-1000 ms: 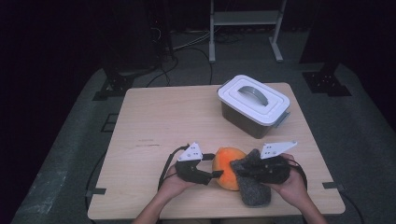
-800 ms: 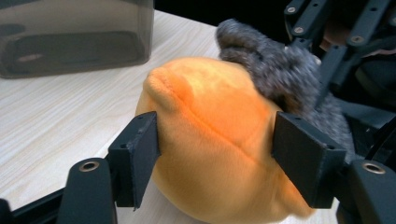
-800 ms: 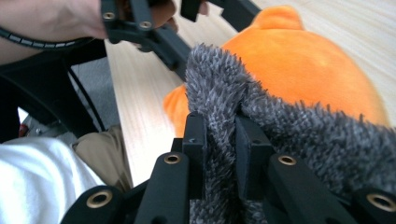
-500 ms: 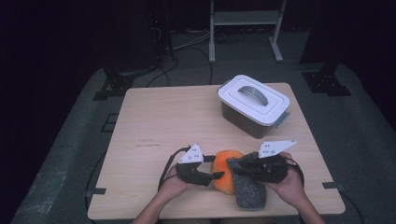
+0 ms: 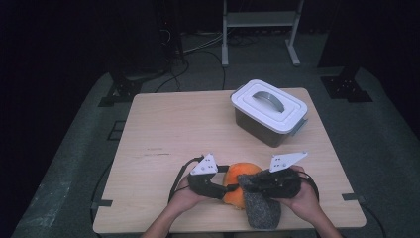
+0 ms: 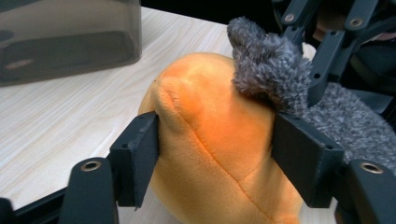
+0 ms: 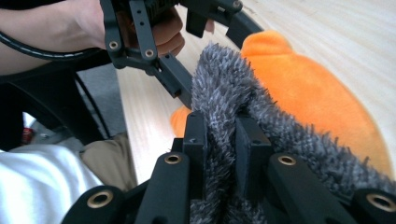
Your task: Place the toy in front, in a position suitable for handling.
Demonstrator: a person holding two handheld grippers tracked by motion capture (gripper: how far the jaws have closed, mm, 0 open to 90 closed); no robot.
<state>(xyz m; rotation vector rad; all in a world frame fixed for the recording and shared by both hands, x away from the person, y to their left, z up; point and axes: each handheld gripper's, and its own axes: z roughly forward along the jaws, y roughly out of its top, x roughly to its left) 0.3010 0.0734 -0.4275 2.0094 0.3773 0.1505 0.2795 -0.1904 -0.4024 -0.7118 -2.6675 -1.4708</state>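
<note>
High view: near table [image 5: 163, 148] edge, two hand-held grippers meeting over an orange plush [image 5: 239, 174] with a grey fuzzy cloth [image 5: 261, 210] draped on its right side. Left gripper [image 5: 224, 187] straddling the plush, jaws partly apart, pads touching both flanks in the left gripper view [image 6: 205, 140]; jaws just eased slightly wider after a squeeze, plush between them all the while. Right gripper [image 5: 246, 184] pinched tight on a fold of the cloth [image 7: 224, 140], seen close in the right gripper view. Compared with a second ago, cloth pulled from a rumpled heap beside the plush into a longer strip trailing toward the person and hanging past the table edge; plush itself unmoved. Likely meaning: cloth being worked over or off the plush while the left side steadies it, step not finished. White-lidded bin [image 5: 268, 110] well apart at the far right, lid on, untouched.
</note>
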